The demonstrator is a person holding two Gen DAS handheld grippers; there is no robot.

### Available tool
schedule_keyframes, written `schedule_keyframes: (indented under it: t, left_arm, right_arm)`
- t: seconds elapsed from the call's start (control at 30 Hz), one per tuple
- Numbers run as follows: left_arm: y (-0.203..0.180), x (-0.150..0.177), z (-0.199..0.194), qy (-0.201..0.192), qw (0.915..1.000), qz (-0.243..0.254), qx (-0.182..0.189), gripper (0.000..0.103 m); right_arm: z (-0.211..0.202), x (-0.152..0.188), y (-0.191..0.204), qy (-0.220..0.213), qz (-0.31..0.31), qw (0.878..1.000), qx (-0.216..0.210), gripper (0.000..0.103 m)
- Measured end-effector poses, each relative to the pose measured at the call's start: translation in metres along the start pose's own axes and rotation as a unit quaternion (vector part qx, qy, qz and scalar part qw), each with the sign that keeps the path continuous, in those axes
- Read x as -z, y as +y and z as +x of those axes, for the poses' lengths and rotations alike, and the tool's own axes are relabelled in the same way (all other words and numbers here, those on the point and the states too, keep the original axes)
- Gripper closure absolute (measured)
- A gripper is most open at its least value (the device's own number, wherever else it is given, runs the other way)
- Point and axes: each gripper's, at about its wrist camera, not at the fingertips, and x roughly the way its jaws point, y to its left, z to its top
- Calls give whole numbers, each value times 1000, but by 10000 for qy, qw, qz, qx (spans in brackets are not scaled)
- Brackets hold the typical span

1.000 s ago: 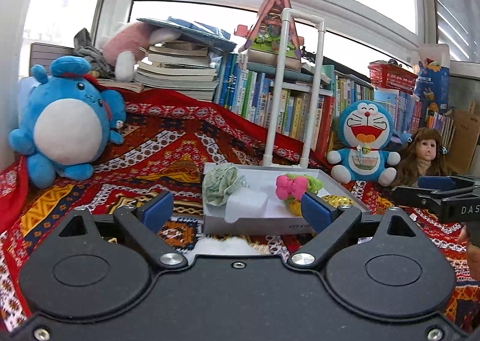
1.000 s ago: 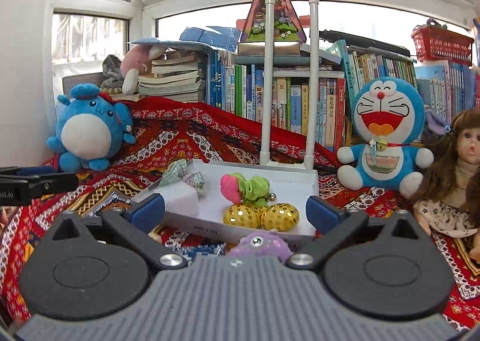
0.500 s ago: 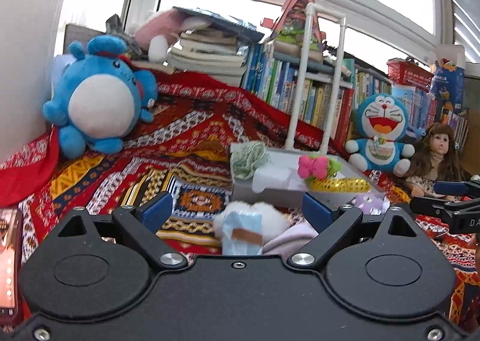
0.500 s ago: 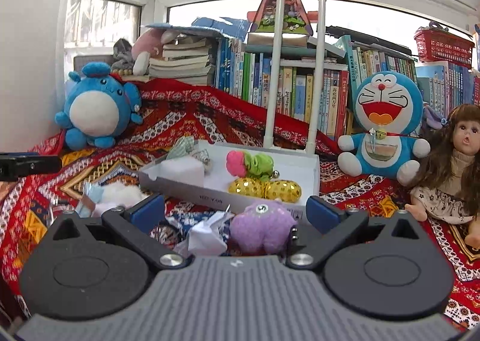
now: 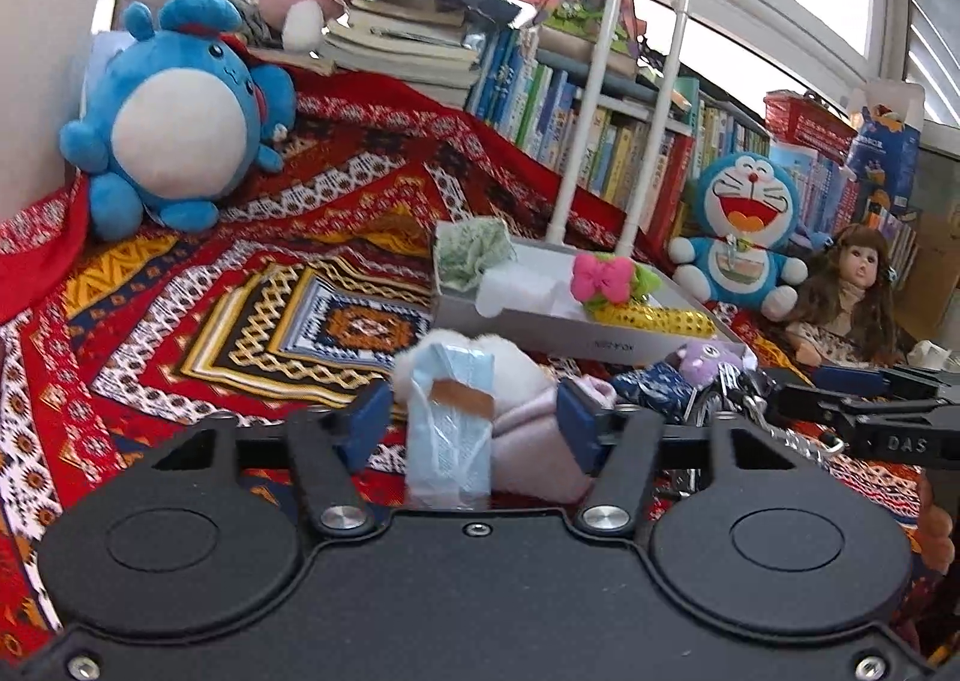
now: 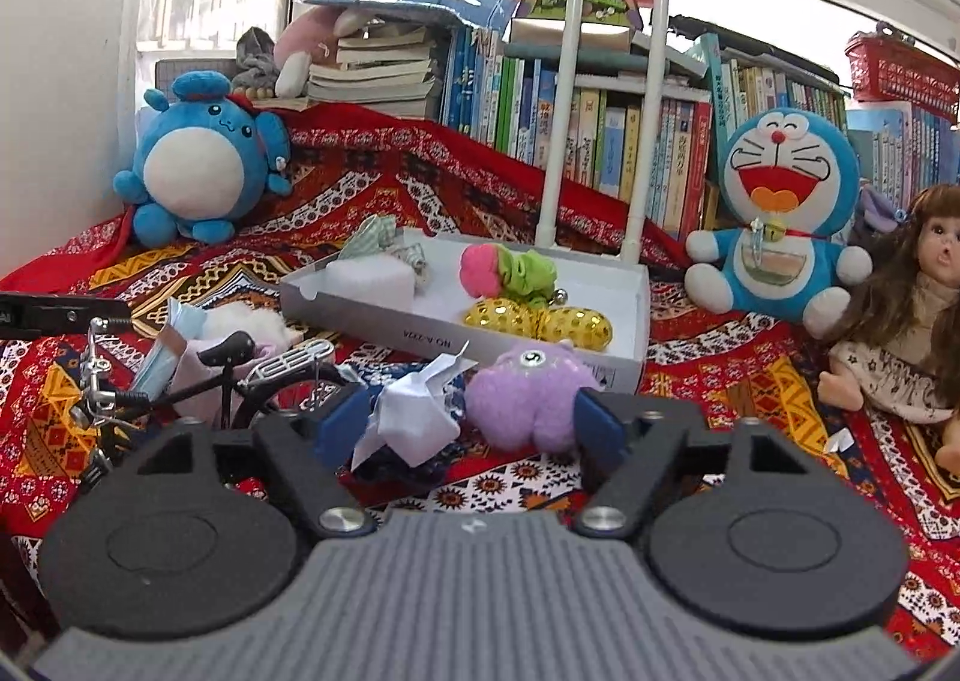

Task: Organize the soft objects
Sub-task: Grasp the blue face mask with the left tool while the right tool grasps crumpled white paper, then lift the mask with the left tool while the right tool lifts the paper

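Observation:
My left gripper hangs low over the red patterned cloth, its jaws closing. Between its blue pads sit a light blue mask packet, a white fluffy toy and a pink cloth, with the pads right at their sides. My right gripper is closing too, with a crumpled white paper and a purple plush between its pads. Just beyond stands a shallow white tray holding a checked cloth, a white foam block, a pink-green plush and gold sequined pieces.
A metal toy bicycle lies left of the right gripper, between the two grippers. A round blue plush sits far left; a Doraemon plush and a doll sit to the right. A white pipe frame and rows of books stand behind the tray.
Both grippers have sunk toward the cloth, and the loose items now lie between their fingers. Both pairs of jaws have narrowed from wide open.

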Motion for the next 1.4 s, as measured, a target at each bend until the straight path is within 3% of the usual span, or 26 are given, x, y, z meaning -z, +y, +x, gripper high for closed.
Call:
schedule_keyframes:
  t: [0.23, 0.43, 0.7, 0.83, 0.9, 0.97, 1.3, 1.4]
  left_arm:
    - [-8, 7, 4, 120, 9998, 96, 136, 63]
    - [0, 6, 9, 74, 9994, -267, -186, 63]
    - [11, 11, 26, 349, 9972, -645, -135, 62]
    - [12, 14, 33, 429, 9962, -746, -106, 63]
    - [13, 14, 34, 465, 9958, -791, -37, 86]
    - [12, 14, 31, 405, 9964, -745, -47, 99]
    - [5, -5, 18, 136, 9984, -541, -8, 103]
    - [5, -6, 17, 75, 9985, -537, -36, 97]
  right_arm:
    - [9, -3, -9, 112, 353, 9991, -224, 43]
    - [19, -6, -20, 216, 854, 9951, -457, 46]
    - [35, -8, -21, 346, 1154, 9903, -700, 47]
    - [42, -8, -19, 468, 1264, 9879, -761, 57]
    - [46, -7, -20, 580, 1419, 9850, -786, 70]
    - [45, -7, -21, 591, 1525, 9831, -822, 71]
    - [29, -23, -26, 298, 1499, 9859, -678, 71]
    - [27, -27, -30, 223, 1553, 9859, -579, 71]
